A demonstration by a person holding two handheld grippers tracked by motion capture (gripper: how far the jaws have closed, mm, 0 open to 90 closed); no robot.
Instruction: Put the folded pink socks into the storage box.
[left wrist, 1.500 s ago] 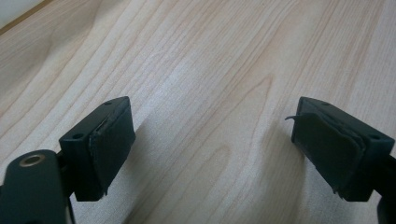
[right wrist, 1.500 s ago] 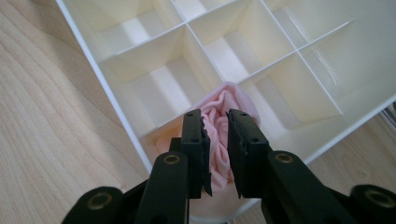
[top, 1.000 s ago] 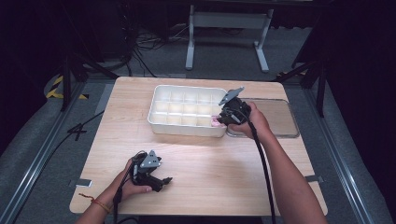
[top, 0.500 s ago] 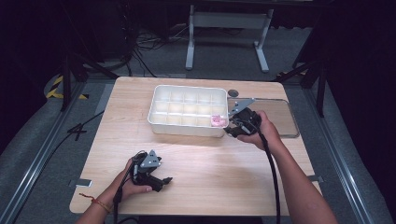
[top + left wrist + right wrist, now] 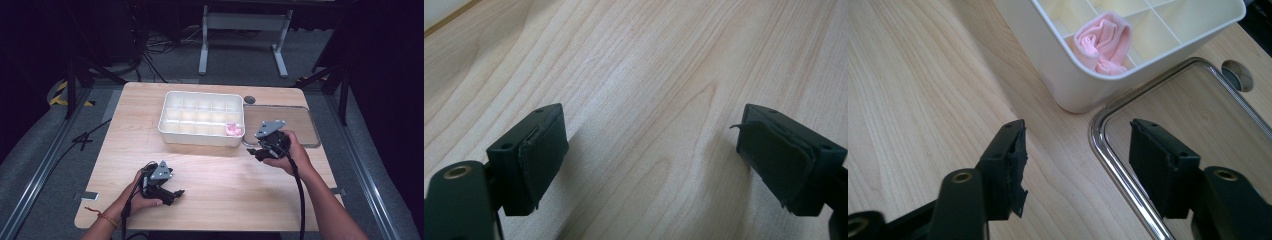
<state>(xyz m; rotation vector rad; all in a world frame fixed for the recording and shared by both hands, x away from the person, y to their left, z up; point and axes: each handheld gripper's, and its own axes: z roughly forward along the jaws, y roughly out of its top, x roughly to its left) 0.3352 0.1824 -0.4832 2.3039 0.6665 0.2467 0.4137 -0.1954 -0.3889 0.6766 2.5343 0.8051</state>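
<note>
A white divided box point(image 5: 200, 117) stands at the table's far middle. A rolled pink cloth point(image 5: 233, 129) lies in its near right corner compartment, and the right gripper view looks down on that cloth point(image 5: 1103, 42) over the box wall point(image 5: 1058, 75). My right gripper point(image 5: 254, 150) hovers just right of the box's near corner. Its jaws have just been opening and the right gripper point(image 5: 1075, 150) is open with nothing between its pads. My left gripper point(image 5: 176, 194) rests near the front left, and the left gripper point(image 5: 649, 145) is open over bare wood.
A flat tray with a metal rim point(image 5: 311, 125) lies right of the box; its rim point(image 5: 1108, 150) passes under my right jaws. A round hole point(image 5: 249, 100) sits in the tabletop behind the tray. Cables and a stand lie on the floor beyond the table.
My right gripper has drawn back from over the box toward the near right and its jaws have spread. The pink cloth now lies free in the corner compartment. The left gripper stayed still.
</note>
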